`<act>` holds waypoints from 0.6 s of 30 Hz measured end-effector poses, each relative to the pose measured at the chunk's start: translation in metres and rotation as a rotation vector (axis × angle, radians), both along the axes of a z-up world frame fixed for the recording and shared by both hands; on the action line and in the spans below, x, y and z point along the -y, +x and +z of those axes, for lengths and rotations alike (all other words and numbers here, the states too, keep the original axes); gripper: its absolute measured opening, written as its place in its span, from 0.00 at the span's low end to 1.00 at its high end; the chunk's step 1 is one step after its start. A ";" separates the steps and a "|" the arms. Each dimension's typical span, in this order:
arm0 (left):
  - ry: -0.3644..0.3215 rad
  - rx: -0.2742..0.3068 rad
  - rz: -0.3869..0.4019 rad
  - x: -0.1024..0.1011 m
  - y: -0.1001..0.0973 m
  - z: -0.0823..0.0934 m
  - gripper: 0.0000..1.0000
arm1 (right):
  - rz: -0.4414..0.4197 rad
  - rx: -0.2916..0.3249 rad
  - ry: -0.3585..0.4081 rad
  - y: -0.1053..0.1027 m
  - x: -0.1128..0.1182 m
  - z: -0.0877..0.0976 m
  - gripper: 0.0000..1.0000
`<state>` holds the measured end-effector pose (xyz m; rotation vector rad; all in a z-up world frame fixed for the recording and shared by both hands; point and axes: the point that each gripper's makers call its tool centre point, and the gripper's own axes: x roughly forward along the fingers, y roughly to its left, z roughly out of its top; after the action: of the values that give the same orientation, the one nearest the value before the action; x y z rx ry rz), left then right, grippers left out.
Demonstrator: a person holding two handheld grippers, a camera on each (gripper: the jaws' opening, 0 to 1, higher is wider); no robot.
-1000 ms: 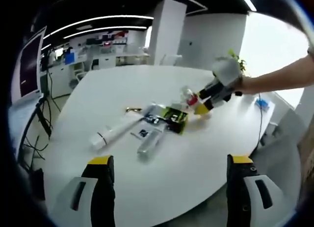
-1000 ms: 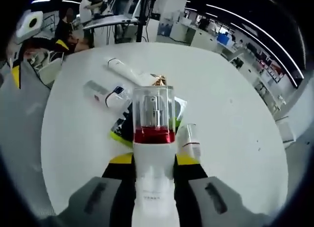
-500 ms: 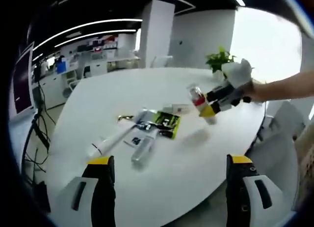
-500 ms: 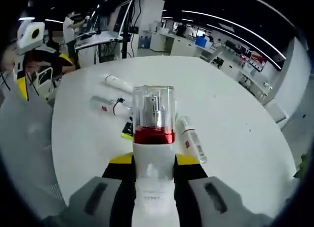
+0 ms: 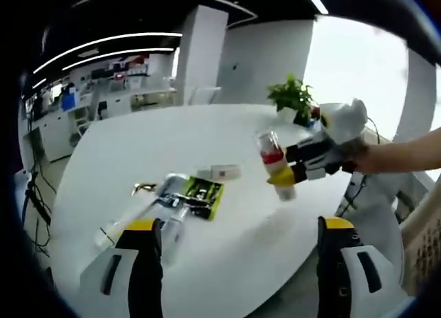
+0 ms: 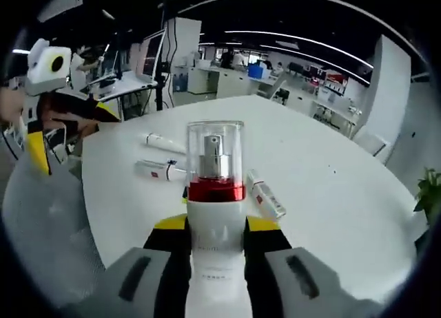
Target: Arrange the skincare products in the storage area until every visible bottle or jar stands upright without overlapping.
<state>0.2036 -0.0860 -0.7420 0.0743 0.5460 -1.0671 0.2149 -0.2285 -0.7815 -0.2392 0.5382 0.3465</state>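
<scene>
My right gripper (image 6: 215, 226) is shut on a pump bottle (image 6: 215, 173) with a white body, a red band and a clear cap. It holds the bottle upright in the air above the white table (image 6: 331, 194). In the left gripper view the same pump bottle (image 5: 271, 160) hangs tilted in the right gripper (image 5: 295, 170), over the table's right side. A white tube (image 5: 122, 220), a clear bottle (image 5: 173, 225), a green-black packet (image 5: 201, 195) and a small white tube (image 5: 222, 171) lie flat on the table. My left gripper (image 5: 238, 228) stands open and holds nothing.
A potted plant (image 5: 289, 96) stands at the table's far right edge. The lying tube (image 6: 164, 142), bottle (image 6: 157, 170) and small tube (image 6: 265, 195) sit behind the held bottle. The left gripper (image 6: 69, 129) and a person are at the left. Desks and screens fill the room behind.
My right gripper has carried the pump bottle up and away from the pile toward the plant side. Both cameras shifted. The lying products have not moved.
</scene>
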 end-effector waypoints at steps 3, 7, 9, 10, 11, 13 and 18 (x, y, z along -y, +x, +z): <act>-0.032 -0.016 -0.002 0.010 -0.003 0.007 0.91 | -0.008 0.019 0.017 -0.006 -0.005 0.007 0.28; -0.078 -0.031 -0.003 0.024 -0.005 0.018 0.90 | -0.018 0.043 0.039 -0.011 -0.011 0.015 0.28; -0.094 -0.032 -0.012 0.031 -0.006 0.024 0.89 | -0.023 0.056 0.048 -0.014 -0.013 0.020 0.28; -0.101 -0.032 -0.014 0.035 -0.007 0.026 0.89 | -0.028 0.062 0.055 -0.014 -0.014 0.021 0.28; -0.112 -0.035 -0.018 0.039 -0.008 0.029 0.89 | -0.035 0.071 0.066 -0.015 -0.015 0.024 0.28; -0.152 -0.055 -0.023 0.049 -0.010 0.037 0.88 | -0.049 0.083 0.087 -0.017 -0.016 0.028 0.28; -0.189 -0.081 -0.053 0.069 -0.017 0.045 0.83 | -0.075 0.117 0.130 -0.023 -0.023 0.040 0.28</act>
<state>0.1865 -0.1546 -0.6969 -0.1210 0.5161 -1.1727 0.1917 -0.2054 -0.7419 -0.1124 0.4066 0.2913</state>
